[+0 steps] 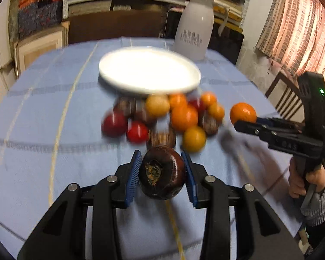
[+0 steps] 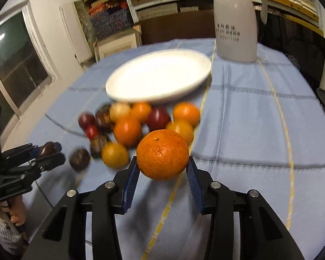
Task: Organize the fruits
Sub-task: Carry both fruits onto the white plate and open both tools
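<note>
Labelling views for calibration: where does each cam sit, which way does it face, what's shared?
Left wrist: on the left gripper, looking down across the table at the plate; jaws hold a dark fruit; the right gripper and a hand show at right.
Right wrist: on the right gripper, same heading; jaws hold an orange; the left gripper shows at left.
Shared: plate, fruit pile, jug.

Glossy white plate (image 2: 127, 91), woven tablecloth (image 2: 249, 130)

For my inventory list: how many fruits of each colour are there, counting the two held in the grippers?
Orange: 4
Yellow: 3
Red: 3
Dark brown: 5 (pile blurred, one half hidden)
Total: 15
</note>
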Demonstrator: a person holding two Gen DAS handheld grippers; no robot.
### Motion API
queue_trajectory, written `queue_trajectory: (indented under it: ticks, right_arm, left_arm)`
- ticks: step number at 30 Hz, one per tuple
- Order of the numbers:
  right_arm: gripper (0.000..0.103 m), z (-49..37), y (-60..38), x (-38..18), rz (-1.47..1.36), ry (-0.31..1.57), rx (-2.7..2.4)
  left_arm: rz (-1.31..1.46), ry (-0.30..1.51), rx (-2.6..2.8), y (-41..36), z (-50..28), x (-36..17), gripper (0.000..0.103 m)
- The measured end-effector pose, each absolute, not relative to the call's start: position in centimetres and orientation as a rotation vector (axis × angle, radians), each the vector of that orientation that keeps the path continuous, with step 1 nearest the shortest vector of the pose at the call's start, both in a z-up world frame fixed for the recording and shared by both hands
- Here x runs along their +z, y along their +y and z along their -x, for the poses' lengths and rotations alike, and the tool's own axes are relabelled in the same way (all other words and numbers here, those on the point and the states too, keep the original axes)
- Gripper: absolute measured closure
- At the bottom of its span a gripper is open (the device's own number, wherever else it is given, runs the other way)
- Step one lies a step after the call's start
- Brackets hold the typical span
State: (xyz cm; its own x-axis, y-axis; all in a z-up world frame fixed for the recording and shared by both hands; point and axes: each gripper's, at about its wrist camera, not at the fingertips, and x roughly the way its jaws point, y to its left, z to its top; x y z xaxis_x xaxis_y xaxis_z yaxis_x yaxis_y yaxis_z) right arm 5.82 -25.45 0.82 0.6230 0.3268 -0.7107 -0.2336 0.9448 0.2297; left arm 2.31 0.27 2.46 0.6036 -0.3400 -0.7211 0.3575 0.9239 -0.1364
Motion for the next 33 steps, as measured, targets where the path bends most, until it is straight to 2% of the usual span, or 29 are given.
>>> queue_trajectory:
  ticks: [7, 16, 18, 19, 20, 26, 27, 28, 31, 33]
  right_arm:
    - [0.058, -13.0, -24.8, 5.5, -0.153, 0.757, 0.292]
    - [0.056, -22.5, -22.8, 0.3, -0.198, 0.872, 0.285]
    - [0.050, -22.3, -22.4, 0.1, -0.168, 0.849, 0.275]
    - [0.040, -22.0, -22.2, 0.3, -0.140, 0.827, 0.258]
    - [0.040, -21.8, -22.3, 0.6, -0.125, 0.805, 0.250]
    - [0.038, -19.1, -23.2, 2.6, -0.136, 0.727, 0.253]
    - [0.036, -18.3, -23.5, 2.8, -0.134, 0.712, 0.246]
    - [0.030, -17.6, -23.8, 2.9, -0.136, 0.700, 0.237]
    - [0.016, -14.8, -25.5, 2.2, -0.189, 0.670, 0.212]
    - [0.014, -13.4, -26.5, 1.3, -0.229, 0.690, 0.213]
  left_arm:
    - [0.040, 0.784, -0.423, -1.5, -11.5, 6.8, 0.066]
    - [0.125, 0.875, -0.374, -2.1, -21.0, 2.8, 0.064]
    - [0.128, 0.868, -0.375, -1.9, -21.4, 2.5, 0.048]
    - [0.121, 0.859, -0.376, -1.8, -21.3, 2.5, 0.044]
    - [0.114, 0.850, -0.375, -1.7, -21.2, 2.5, 0.041]
    - [0.118, 0.789, -0.351, 0.1, -18.2, 3.8, 0.041]
    - [0.119, 0.779, -0.338, 0.6, -17.5, 3.9, 0.040]
    - [0.125, 0.771, -0.319, 1.3, -16.5, 3.7, 0.039]
    - [0.132, 0.769, -0.258, 3.2, -13.6, 2.2, 0.031]
    - [0.112, 0.779, -0.211, 3.9, -12.1, 1.2, 0.031]
